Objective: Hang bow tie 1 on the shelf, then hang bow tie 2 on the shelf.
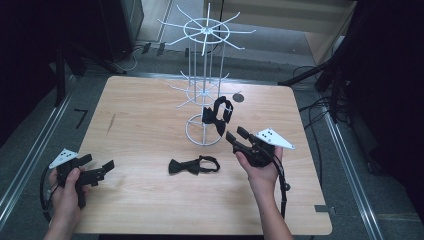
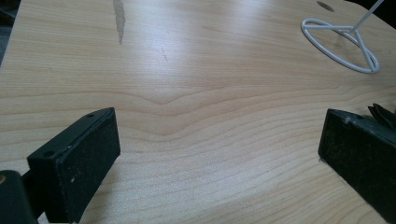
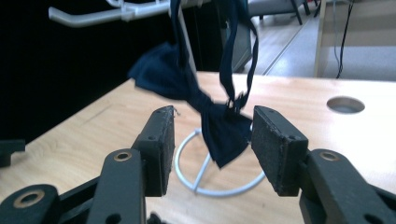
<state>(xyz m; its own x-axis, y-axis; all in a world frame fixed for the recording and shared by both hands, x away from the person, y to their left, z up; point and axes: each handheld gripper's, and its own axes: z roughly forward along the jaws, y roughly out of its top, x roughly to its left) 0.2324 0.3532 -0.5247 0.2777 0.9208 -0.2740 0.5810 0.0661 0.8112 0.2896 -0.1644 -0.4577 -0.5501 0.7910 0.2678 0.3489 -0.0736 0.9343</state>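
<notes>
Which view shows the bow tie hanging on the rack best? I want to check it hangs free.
The right gripper view: the hanging bow tie dangles close up by its strap from a rack arm, beyond the open right gripper. The high view shows it small and dark.

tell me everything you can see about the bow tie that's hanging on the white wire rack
The hanging bow tie looks like dark navy, almost black, soft fabric: a knotted bow with two wings and a thin neck strap. The strap loops over a lower arm of the white wire rack, so the bow dangles tilted above the rack's ring base, off the table. The right tongs stand open just before it, without touching it.
</notes>
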